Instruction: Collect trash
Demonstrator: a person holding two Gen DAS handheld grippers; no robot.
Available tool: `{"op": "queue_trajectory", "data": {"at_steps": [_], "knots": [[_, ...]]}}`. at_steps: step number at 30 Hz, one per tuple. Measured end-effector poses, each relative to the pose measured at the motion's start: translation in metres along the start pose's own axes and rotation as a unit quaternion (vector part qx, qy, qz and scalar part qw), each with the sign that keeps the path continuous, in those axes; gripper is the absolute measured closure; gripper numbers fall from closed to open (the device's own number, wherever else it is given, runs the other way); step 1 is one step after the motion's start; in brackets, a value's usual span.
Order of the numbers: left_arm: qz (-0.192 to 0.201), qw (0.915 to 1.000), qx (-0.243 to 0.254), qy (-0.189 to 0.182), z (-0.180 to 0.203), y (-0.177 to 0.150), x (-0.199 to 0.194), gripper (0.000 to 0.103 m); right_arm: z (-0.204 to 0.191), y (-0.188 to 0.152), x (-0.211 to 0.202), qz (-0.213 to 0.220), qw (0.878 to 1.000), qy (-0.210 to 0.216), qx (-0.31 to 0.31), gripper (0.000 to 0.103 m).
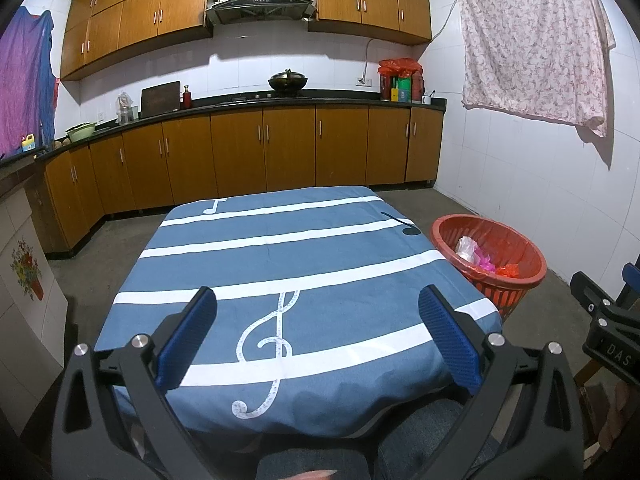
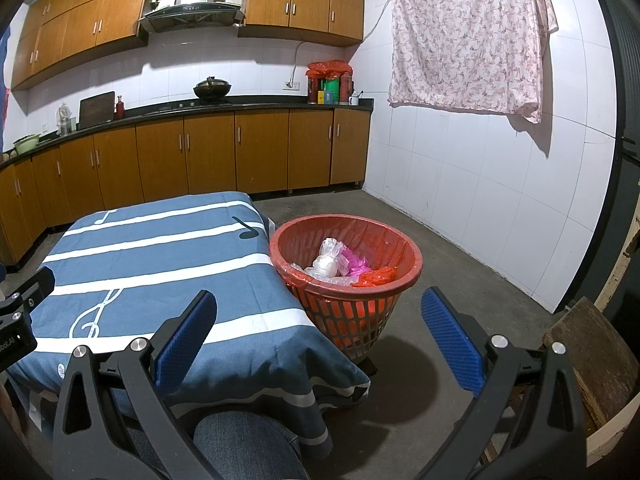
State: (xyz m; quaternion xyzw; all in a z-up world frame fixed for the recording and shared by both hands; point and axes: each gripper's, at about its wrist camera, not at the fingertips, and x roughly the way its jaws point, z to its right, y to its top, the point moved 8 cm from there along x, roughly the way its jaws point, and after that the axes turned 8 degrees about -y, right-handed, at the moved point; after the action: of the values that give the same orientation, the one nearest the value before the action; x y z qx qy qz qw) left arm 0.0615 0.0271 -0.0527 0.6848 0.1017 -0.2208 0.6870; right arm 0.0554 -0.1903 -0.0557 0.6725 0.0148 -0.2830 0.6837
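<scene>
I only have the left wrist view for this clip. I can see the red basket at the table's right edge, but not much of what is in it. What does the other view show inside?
Observer: In the right wrist view, the red basket holds a clear plastic bag, pink plastic and a red scrap, over a red liner.
Operator: Is the right gripper holding anything?
Observer: No. The right gripper is open with nothing between its fingers, in front of the basket.
Operator: What is right of the basket?
Observer: Bare concrete floor, then a worn wooden seat at the frame's right edge.
</scene>
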Motion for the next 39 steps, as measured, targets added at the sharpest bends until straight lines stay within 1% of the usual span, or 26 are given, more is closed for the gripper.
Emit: {"op": "queue_trajectory", "data": {"at_steps": [6,27,39], "knots": [[-0.003,1.0,-0.004,0.001,0.007,-0.008,0.0,0.004,0.0,0.0,0.0,0.0,1.0,0.0,0.0,0.002],[-0.005,1.0,-0.005,0.0,0.006,-0.008,0.002,0.004,0.001,0.001,-0.001,-0.001,1.0,0.0,0.0,0.002],[-0.01,0.9999,-0.009,0.004,0.011,-0.016,0.001,0.004,0.002,0.001,0.0,-0.002,1.0,0.001,0.0,0.002]]}}
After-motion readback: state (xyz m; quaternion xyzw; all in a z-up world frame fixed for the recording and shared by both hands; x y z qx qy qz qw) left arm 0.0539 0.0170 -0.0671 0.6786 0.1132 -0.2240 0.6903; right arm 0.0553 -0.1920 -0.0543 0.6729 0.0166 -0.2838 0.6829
